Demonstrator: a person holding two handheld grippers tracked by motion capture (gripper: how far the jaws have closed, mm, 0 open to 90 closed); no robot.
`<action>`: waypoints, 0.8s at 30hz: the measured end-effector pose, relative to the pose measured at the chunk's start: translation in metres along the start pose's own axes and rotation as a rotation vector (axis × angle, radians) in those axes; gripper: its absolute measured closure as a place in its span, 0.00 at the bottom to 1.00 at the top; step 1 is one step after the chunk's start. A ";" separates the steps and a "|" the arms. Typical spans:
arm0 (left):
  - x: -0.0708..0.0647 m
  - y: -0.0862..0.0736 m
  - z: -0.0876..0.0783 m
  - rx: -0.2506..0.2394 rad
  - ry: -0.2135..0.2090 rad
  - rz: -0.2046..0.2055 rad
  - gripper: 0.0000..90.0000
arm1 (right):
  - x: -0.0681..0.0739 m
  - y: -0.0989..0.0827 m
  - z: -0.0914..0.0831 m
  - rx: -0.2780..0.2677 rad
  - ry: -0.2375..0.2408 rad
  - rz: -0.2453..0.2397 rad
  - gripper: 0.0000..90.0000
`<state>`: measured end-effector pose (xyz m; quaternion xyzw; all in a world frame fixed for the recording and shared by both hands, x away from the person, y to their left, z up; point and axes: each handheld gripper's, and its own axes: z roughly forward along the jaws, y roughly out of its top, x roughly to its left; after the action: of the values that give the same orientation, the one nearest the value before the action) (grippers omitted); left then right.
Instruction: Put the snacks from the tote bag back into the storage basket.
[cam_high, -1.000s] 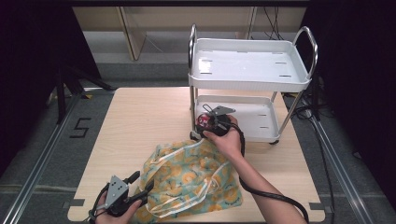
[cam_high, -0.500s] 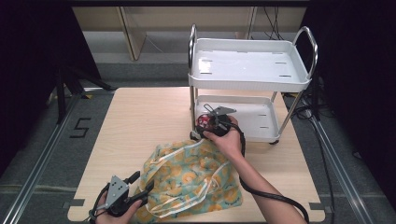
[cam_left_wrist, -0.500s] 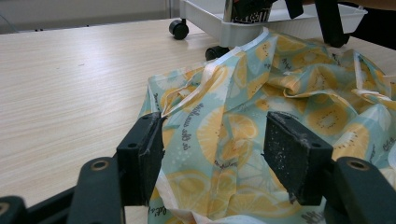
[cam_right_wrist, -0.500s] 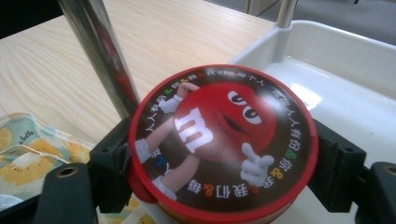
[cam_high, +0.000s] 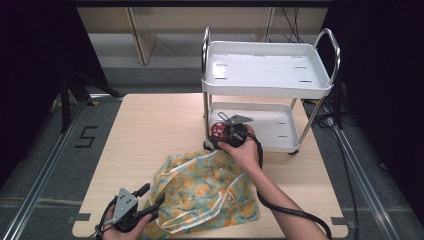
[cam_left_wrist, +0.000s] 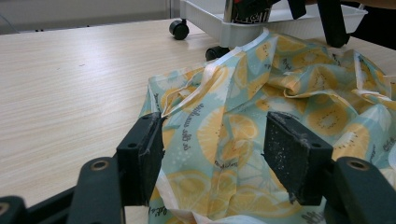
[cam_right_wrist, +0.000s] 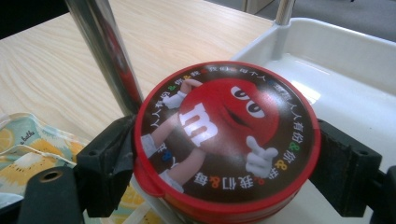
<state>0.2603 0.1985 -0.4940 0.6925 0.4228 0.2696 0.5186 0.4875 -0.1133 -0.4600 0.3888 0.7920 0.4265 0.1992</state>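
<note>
The right tool (cam_high: 220, 136) was clenched on a round red-lidded candy tin (cam_right_wrist: 226, 135), one jaw against each side of the lid. The tin sat at the near left corner of the lower tray (cam_high: 270, 131) of the white cart (cam_high: 267, 75), just beside a chrome post (cam_right_wrist: 105, 51). The left tool (cam_high: 150, 200) was released, its jaws spread on either side of a fold of the lemon-print bag (cam_left_wrist: 261, 107), which lay crumpled on the bench (cam_high: 150, 125) near the front edge.
</note>
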 end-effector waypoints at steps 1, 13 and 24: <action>0.000 0.000 0.000 0.000 0.000 -0.001 0.41 | 0.000 0.000 0.000 0.000 0.002 0.000 0.20; 0.000 0.000 -0.001 0.009 0.008 -0.001 0.41 | 0.000 -0.003 -0.006 -0.002 0.001 0.004 0.19; 0.000 0.000 0.000 0.010 0.008 0.002 0.41 | 0.003 -0.007 -0.014 0.003 0.003 0.000 0.18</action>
<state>0.2602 0.1983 -0.4938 0.6945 0.4255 0.2708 0.5131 0.4737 -0.1200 -0.4579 0.3888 0.7928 0.4258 0.1975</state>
